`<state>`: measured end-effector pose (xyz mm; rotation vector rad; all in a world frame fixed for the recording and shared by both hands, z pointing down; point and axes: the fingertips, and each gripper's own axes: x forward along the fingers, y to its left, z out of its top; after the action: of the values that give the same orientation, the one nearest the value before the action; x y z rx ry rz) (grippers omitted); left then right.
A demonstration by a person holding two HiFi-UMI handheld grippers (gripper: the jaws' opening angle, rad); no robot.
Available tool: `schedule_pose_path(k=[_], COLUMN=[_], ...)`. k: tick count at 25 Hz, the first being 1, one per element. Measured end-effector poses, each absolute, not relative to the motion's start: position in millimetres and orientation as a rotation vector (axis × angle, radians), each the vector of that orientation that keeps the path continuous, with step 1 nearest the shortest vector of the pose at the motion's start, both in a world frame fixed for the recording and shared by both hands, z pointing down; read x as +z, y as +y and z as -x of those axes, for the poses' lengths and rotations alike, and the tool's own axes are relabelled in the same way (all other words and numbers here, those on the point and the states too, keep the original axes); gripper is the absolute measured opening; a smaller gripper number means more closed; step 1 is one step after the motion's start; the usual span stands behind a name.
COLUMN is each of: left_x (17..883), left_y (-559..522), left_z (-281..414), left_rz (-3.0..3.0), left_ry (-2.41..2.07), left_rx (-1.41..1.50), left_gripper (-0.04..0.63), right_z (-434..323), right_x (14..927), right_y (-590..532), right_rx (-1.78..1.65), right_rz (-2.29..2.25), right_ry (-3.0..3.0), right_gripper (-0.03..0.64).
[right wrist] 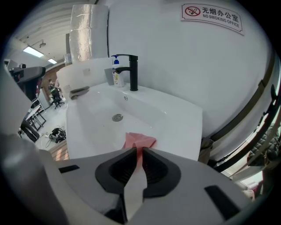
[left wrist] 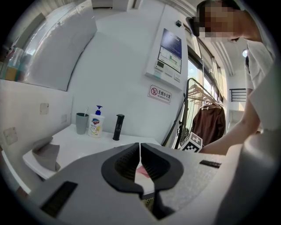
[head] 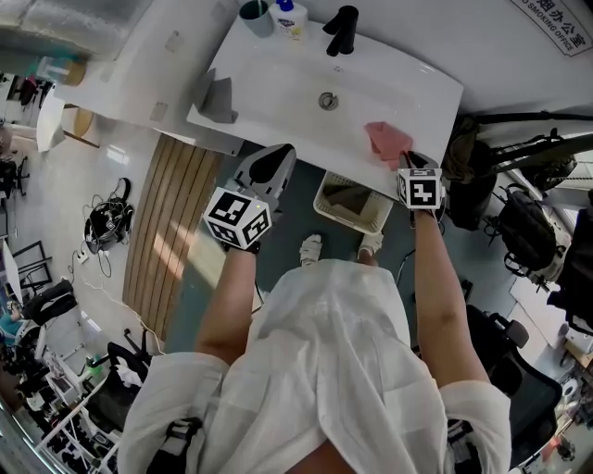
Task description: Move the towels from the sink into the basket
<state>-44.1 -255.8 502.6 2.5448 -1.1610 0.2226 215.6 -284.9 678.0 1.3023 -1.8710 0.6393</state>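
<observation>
At centre-right of the head view, on the front rim of the sink (head: 278, 88), we find the right gripper (head: 409, 163) with jaws pinching the near edge of the pink towel (head: 385, 138), the basket (head: 326, 196) just lower left of it, and the left gripper (head: 276, 159), jaws pressed together and empty, farther off.

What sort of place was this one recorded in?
Most likely a wash corner in an office or lab: a white sink with a black faucet and a soap bottle, plus a no-smoking office sign on the wall.
</observation>
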Motion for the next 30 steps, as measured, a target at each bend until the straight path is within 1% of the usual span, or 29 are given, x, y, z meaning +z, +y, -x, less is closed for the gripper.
schedule_pose_path(k=[1, 7, 22, 30], left_x=[502, 496, 471, 454], left_y=[-255, -251, -235, -227], left_z=[46, 54, 73, 86], left_rz=[-2.546, -2.559, -2.621, -2.654], left_ry=[-1.163, -1.162, -1.137, -1.128], left_rx=[0.222, 0.207, 0.14, 0.114], left_gripper=[0.015, 0.015, 0.015, 0.015], right_z=[-217, -216, -202, -182], right_x=[676, 654, 555, 493], right_y=[-285, -282, -247, -218], right_rx=[0.638, 0.625, 0.504, 0.414], right_rz=[-1.31, -1.352, -1.535, -1.593], right_ry=[-1.871, -1.904, -2.036, -2.143], right_gripper=[0.052, 0.035, 0.032, 0.032])
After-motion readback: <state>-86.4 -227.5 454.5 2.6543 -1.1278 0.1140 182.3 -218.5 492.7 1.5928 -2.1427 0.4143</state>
